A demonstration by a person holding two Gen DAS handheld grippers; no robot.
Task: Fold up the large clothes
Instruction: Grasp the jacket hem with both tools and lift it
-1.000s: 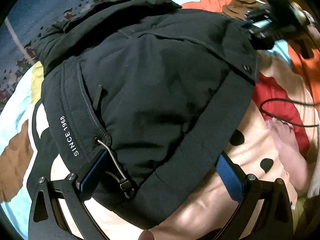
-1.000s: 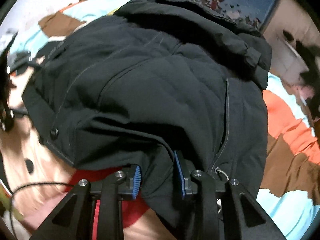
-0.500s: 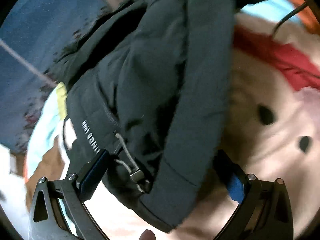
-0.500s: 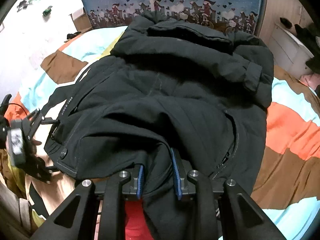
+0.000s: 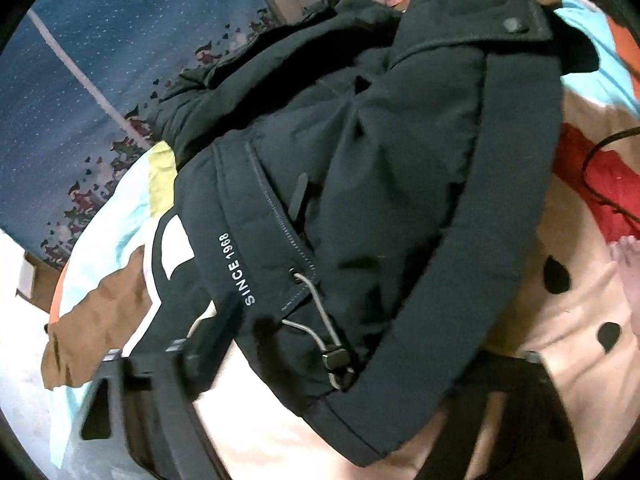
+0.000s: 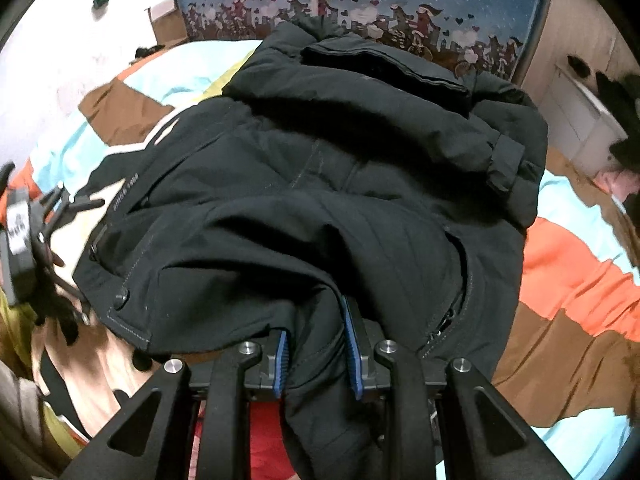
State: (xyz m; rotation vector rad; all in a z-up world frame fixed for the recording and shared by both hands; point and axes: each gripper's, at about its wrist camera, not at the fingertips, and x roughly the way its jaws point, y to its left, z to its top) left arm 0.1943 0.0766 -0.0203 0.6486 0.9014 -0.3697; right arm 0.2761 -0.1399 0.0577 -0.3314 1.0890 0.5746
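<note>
While the jacket (image 6: 320,184) lies spread across the bedspread (image 6: 568,264), the right gripper (image 6: 316,360) is clamped on a fold of its hem. The left gripper (image 5: 340,364) has just been closing, hem corner and drawcord (image 5: 320,312) between its jaws; contact is blurred.

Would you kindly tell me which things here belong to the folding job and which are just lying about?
Job:
black jacket
right gripper, clamped on its hem
left gripper, just been closing around its corner

Lying about:
patchwork bedspread
black cable
</note>
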